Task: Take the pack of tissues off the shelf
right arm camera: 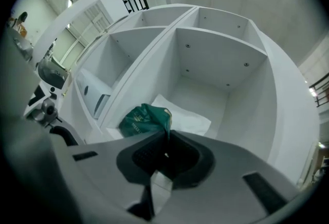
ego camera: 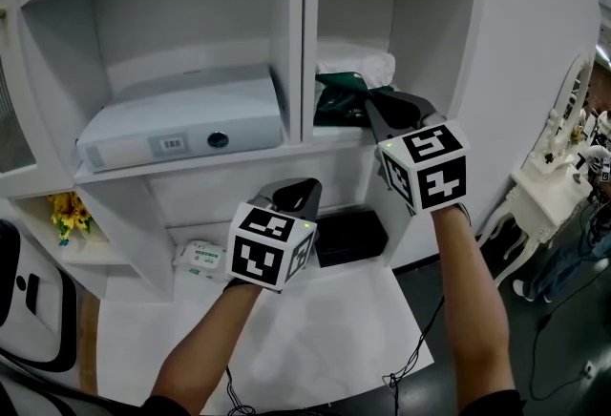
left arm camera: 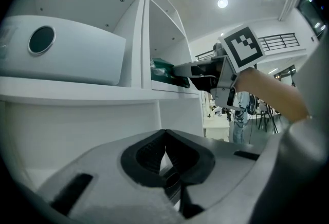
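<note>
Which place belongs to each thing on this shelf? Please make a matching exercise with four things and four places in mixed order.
1. green tissue pack
2. white projector
3. black box
4. yellow flowers

A. upper left compartment
B. low compartment at far left
C. upper right compartment, pinched by the right gripper
D. bottom level, under the right compartment

Pairs: 1-C, 2-A, 3-D, 4-B.
</note>
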The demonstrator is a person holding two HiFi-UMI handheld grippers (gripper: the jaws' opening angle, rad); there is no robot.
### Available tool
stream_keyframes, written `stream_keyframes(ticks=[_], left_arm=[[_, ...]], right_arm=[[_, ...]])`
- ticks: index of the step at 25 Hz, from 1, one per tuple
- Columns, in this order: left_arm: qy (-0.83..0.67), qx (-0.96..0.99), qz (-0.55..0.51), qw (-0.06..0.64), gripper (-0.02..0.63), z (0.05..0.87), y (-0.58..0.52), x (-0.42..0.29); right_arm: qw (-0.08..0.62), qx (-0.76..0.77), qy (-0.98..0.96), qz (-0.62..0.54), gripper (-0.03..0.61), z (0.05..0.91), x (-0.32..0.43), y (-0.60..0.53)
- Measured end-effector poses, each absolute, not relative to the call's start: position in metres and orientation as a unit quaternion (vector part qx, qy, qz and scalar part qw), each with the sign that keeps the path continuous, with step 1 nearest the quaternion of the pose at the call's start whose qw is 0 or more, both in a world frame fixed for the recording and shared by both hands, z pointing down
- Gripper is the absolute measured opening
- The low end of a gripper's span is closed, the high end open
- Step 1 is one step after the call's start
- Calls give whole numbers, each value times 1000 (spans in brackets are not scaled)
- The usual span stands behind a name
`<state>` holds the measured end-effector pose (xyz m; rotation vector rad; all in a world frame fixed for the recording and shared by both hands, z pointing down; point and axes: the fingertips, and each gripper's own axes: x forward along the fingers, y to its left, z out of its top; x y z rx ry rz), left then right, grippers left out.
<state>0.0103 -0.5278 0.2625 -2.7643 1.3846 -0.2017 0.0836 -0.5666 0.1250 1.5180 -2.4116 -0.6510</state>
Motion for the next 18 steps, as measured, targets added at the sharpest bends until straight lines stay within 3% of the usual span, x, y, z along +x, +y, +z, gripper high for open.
stream_keyframes(ticks=[3, 18], left_arm=[[446, -892, -67, 20, 6, 263, -527, 12], [449, -890, -69, 29, 6, 256, -511, 14]], right_arm=[[117, 512, -821, -222, 6, 128, 82, -566], [51, 544, -802, -241, 3, 103, 99, -537]])
